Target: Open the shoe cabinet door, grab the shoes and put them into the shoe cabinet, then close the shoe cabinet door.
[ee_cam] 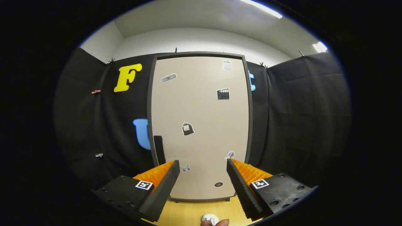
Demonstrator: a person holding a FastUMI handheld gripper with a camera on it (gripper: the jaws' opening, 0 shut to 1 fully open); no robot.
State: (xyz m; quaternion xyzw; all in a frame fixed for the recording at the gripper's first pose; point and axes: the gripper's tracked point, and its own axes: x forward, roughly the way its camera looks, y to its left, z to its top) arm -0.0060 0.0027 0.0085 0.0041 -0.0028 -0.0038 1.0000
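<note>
While the claw (203, 166) stands wide with nothing between its fingers, the cabinet (201, 125) rises straight ahead in the centre of the gripper view, beyond the fingertips. Its pale door (204, 110) is shut inside a dark frame, and small stickers (187, 128) are scattered over it. A dark handle (159, 149) sits at the door's lower left edge, just above the left finger (163, 185). The right finger (241, 185) reaches up toward the door's lower right corner. The cabinet stands on a wooden floor (188, 213), seen at the bottom centre between the fingers. There, at the very bottom, a small white round thing (209, 217) lies beside a fingertip of a hand (220, 223). Black cloth (298, 119) hangs on both sides of the cabinet.
</note>
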